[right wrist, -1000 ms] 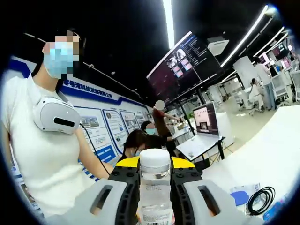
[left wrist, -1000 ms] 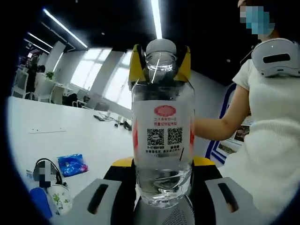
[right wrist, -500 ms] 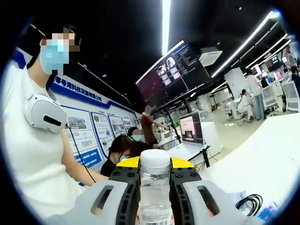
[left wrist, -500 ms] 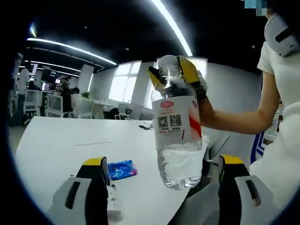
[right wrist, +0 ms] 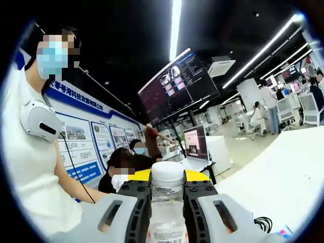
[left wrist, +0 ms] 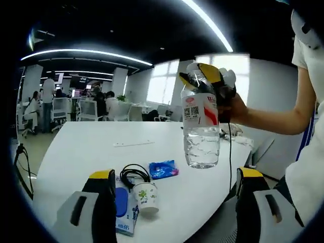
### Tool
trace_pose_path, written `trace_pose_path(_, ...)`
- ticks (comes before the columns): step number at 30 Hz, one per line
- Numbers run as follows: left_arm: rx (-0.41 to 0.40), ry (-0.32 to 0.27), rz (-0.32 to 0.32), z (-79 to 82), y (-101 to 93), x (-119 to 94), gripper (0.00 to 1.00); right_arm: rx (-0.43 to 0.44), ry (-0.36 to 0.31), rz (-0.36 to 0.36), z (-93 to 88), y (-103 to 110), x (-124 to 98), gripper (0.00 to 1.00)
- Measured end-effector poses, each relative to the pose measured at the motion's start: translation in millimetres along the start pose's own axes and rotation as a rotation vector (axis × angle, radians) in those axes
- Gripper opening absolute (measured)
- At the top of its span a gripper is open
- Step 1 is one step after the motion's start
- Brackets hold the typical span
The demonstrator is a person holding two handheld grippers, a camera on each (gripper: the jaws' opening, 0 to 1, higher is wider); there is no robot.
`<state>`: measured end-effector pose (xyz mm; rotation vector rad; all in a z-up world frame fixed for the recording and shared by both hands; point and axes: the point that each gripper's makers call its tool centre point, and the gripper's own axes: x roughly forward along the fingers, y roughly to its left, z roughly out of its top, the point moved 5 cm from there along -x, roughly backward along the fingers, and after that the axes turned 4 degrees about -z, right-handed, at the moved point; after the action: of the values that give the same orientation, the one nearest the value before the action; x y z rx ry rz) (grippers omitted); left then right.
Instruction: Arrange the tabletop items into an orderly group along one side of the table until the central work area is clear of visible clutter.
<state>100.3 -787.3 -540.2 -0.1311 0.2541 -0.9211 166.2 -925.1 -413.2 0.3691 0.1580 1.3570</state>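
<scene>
A clear water bottle [left wrist: 201,132] with a red-and-white label hangs in the air over the white table [left wrist: 76,152], held near its neck by my right gripper [left wrist: 215,81]. In the right gripper view the bottle's white cap [right wrist: 167,172] sits between the jaws of my right gripper [right wrist: 167,185], which are shut on it. My left gripper [left wrist: 175,174] stands wide open and empty, short of the bottle. On the table below lie a blue packet [left wrist: 163,169], a black cable coil [left wrist: 132,171], a paper cup [left wrist: 146,196] and a blue carton [left wrist: 121,208].
A thin pale strip [left wrist: 134,144] lies farther back on the table. A person in white [right wrist: 35,172] stands close beside the table's edge. Desks, chairs and people fill the room behind. A wall screen [right wrist: 177,86] hangs in the distance.
My left gripper opened and let go of the bottle, then drew back. The right gripper keeps hold of the bottle, which now hangs farther from the left gripper.
</scene>
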Motion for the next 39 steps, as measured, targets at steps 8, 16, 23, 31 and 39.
trace_pose_path(8,-0.022,0.002,0.035,-5.0,3.9,-8,0.96,-0.014,0.002,-0.007,-2.6,-16,12,0.18)
trace_pose_path(16,-0.041,-0.031,0.067,-1.7,7.0,-19,0.96,-0.029,-0.008,-0.038,-6.4,-42,24,0.18)
trace_pose_path(23,-0.024,-0.009,0.094,-2.9,13.2,-26,0.96,-0.038,-0.030,-0.084,-4.8,-69,35,0.18)
trace_pose_path(31,-0.038,0.000,0.113,-6.4,17.4,-29,0.96,-0.124,-0.031,-0.138,-9.7,-98,43,0.18)
trace_pose_path(39,-0.046,-0.001,0.136,-5.4,25.6,-28,0.96,-0.168,-0.033,-0.174,-16.4,-127,50,0.18)
